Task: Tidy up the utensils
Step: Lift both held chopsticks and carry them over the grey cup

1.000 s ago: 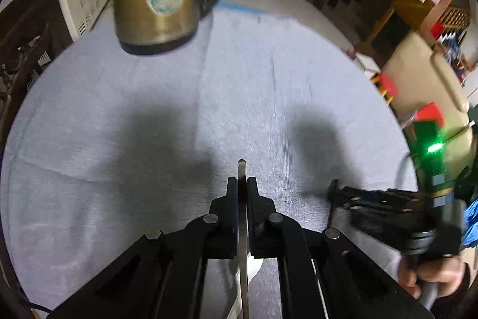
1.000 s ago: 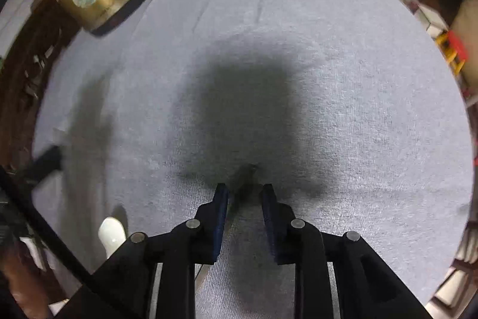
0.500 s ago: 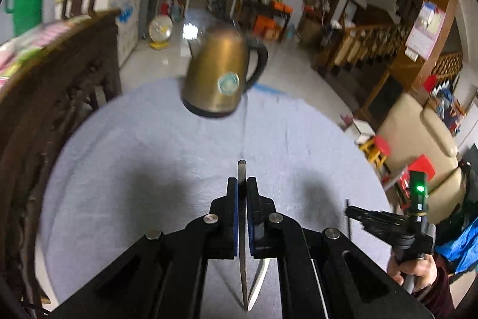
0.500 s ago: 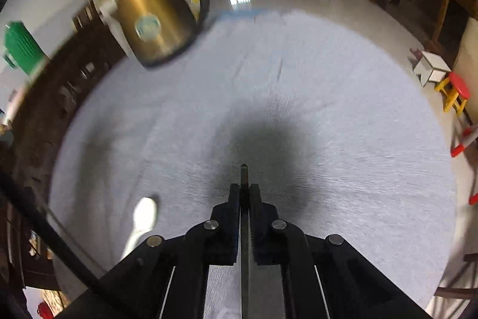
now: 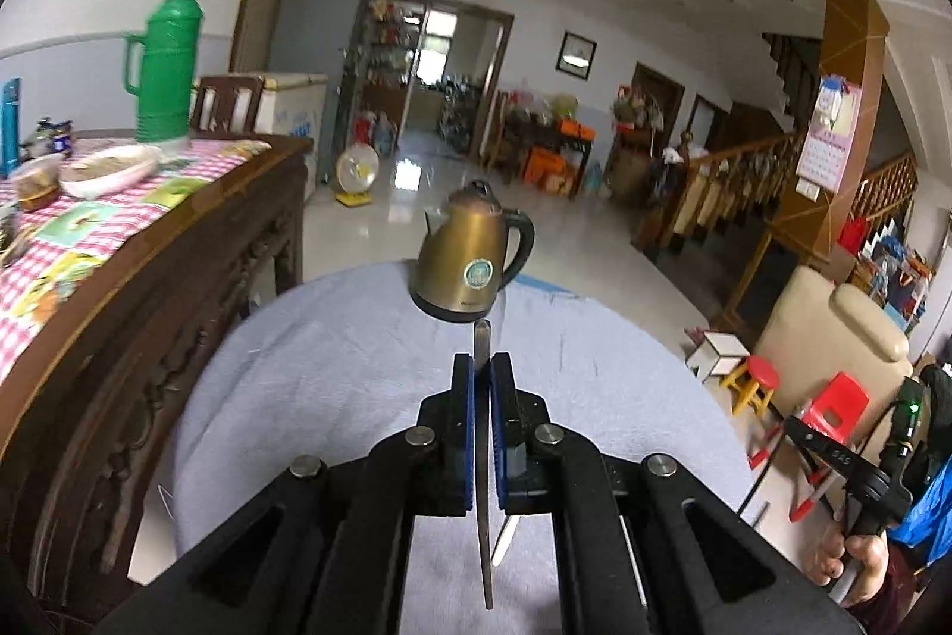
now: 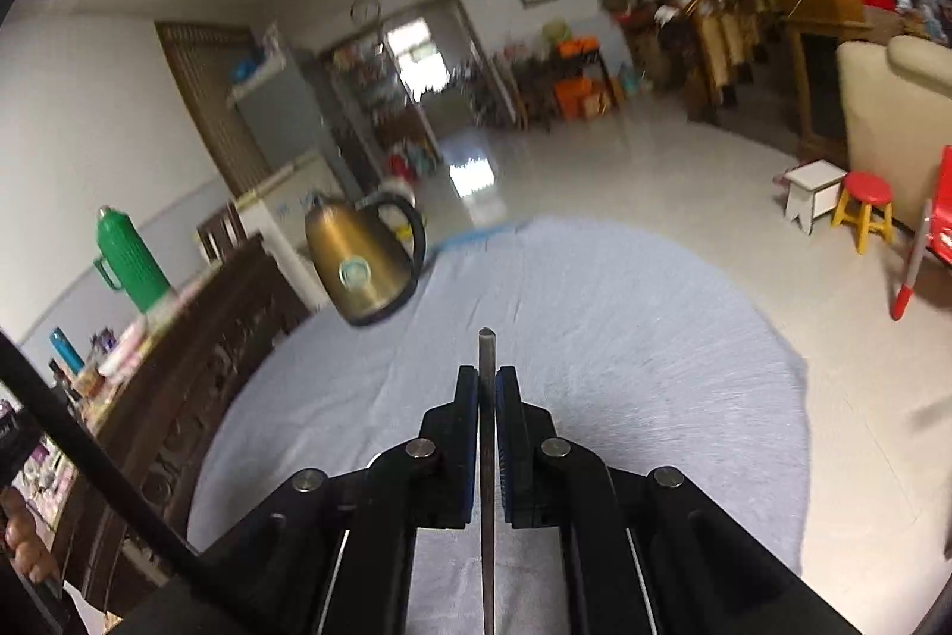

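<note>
The round table under its pale grey-blue cloth (image 5: 333, 355) fills the lower half of both views, with nothing of the task lying on the part you can see. At its far edge stands the brass-coloured electric kettle with a black handle (image 5: 470, 260), upright and well apart from both tools. To the left runs the dark carved wooden sideboard with a pink checked cloth (image 5: 149, 242), carrying a green plastic thermos jug (image 5: 163, 63).

Your left gripper (image 5: 483, 367) is clamped tight on a thin flat steel utensil handle (image 5: 482, 456), held edge-on with its tip poking just past the pads. Behind the fingers a pale slim piece shows low down, perhaps the same utensil's other end; it cannot be told. Your right gripper (image 6: 488, 379) is likewise pinched shut on a second thin dark metal strip (image 6: 487, 444), its pointed end just ahead of the pads.

Both pieces look light, stiff and smooth, so expect them to pivot or slide in a pinch this narrow. The long tail hanging back below the pads would likely swing; a hold nearer the middle should steady it. Neither utensil's working end is visible, and no tray or holder shows.
</note>
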`<action>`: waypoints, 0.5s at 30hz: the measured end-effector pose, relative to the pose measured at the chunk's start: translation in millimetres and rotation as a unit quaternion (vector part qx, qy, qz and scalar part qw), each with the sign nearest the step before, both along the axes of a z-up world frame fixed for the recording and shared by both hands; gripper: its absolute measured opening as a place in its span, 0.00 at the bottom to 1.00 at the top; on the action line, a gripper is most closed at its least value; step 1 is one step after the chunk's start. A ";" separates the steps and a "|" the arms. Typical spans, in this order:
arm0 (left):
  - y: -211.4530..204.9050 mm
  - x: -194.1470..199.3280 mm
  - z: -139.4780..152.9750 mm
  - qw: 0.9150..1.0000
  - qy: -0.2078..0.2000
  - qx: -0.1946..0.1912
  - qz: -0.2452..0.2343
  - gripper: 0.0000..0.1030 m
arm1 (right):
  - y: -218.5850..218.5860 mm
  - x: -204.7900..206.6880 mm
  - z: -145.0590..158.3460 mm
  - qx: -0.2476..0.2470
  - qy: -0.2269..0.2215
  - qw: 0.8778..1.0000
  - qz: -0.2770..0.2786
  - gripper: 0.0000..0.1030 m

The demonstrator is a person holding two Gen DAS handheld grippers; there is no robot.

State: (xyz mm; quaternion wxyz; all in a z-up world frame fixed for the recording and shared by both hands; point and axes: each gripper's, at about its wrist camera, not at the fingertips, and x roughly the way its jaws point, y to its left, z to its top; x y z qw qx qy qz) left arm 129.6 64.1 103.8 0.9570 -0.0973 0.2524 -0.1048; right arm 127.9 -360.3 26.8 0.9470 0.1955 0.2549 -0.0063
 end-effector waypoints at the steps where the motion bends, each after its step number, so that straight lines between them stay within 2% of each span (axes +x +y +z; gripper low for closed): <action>1: 0.5 -6.5 0.6 1.000 -0.003 -0.001 0.002 0.05 | 4.3 -7.1 -0.6 0.000 -0.009 1.000 -0.005 0.06; 7: 2.7 -55.5 8.1 0.999 -0.028 -0.015 0.006 0.05 | 6.3 -64.1 28.4 -0.009 -0.064 0.998 -0.025 0.06; 15: -18.7 -97.1 28.3 0.997 -0.057 -0.035 -0.035 0.05 | 42.5 -114.3 70.0 -0.021 -0.116 0.993 0.010 0.06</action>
